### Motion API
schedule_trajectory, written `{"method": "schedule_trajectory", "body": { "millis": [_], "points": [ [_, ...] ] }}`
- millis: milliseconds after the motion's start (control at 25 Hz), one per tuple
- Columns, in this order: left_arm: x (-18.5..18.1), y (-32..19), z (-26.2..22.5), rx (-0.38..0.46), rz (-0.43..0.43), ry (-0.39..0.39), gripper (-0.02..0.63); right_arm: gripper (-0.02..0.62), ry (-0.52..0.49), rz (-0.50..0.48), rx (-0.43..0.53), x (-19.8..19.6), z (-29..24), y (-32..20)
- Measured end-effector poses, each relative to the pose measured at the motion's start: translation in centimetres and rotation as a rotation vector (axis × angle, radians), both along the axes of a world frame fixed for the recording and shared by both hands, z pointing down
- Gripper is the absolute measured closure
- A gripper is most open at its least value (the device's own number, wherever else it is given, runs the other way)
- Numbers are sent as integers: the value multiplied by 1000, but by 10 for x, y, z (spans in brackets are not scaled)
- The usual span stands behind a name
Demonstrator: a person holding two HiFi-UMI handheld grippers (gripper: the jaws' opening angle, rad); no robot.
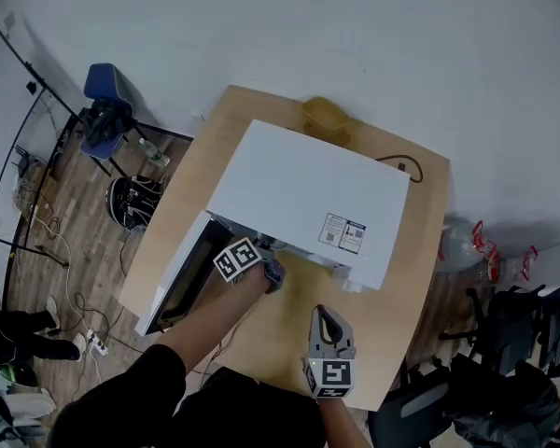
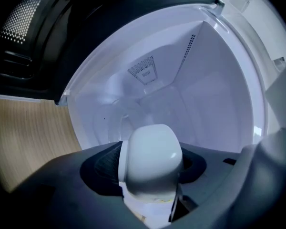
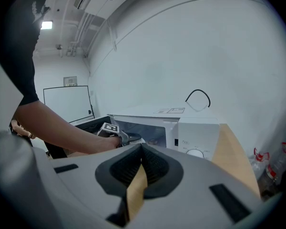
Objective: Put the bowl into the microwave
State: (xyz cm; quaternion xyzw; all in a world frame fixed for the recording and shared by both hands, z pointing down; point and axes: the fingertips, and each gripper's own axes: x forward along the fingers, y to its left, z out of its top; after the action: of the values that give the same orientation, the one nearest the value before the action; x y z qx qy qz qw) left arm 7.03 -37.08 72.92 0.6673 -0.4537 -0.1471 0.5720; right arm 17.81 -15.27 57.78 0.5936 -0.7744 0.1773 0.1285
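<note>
Opening left tool [image 1: 272, 272] around bowl [image 2: 150, 157] in microwave [image 1: 299, 189]; right tool [image 1: 321, 315] pressed together; wooden surface [image 1: 420, 250]; sticker [image 1: 343, 234] unreadable.

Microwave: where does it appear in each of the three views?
Head view: microwave at centre, seen from above.
Left gripper view: its white cavity fills the middle and right.
Right gripper view: microwave at centre, slightly right, front facing us.
Shared landmark: the wooden table under it.
</note>
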Motion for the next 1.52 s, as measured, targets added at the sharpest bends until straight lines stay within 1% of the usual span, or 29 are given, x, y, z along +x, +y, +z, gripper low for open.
{"method": "schedule_trajectory", "body": {
  "millis": [80, 120, 160, 280, 560, 720, 760, 880, 1080, 1280, 1520],
  "points": [
    [1, -3, -1, 0, -12, 44, 357, 535, -3, 4, 1, 0, -1, 1],
    [2, -3, -1, 5, -10, 46, 357, 535, -4, 6, -1, 1, -1, 2],
    [3, -4, -2, 13, -5, 32, 357, 535, -4, 7, -3, 1, 0, 3],
    [4, -7, -2, 33, -6, -20, 357, 535, -2, 8, -5, 3, 1, 3],
    [3, -17, -2, 55, -5, -159, 325, 535, 0, 30, -7, 12, 3, 2],
    [-1, -20, -1, 74, 6, -217, 325, 535, -2, 39, -9, 15, 5, 3],
    [-2, -20, -1, 81, 14, -241, 325, 535, -2, 38, -12, 15, 6, 3],
    [-2, -22, -1, 109, 50, -328, 296, 535, -2, 32, -19, 12, 7, 5],
    [-6, -26, 0, 137, 74, -404, 288, 535, -6, 47, -29, 13, 11, 9],
    [-11, -28, 7, 178, 112, -529, 284, 535, -1, 50, -37, 16, 14, 11],
    [-6, -25, 7, 226, 161, -592, 273, 535, 0, 50, -36, 16, 13, 10]
  ]
}}
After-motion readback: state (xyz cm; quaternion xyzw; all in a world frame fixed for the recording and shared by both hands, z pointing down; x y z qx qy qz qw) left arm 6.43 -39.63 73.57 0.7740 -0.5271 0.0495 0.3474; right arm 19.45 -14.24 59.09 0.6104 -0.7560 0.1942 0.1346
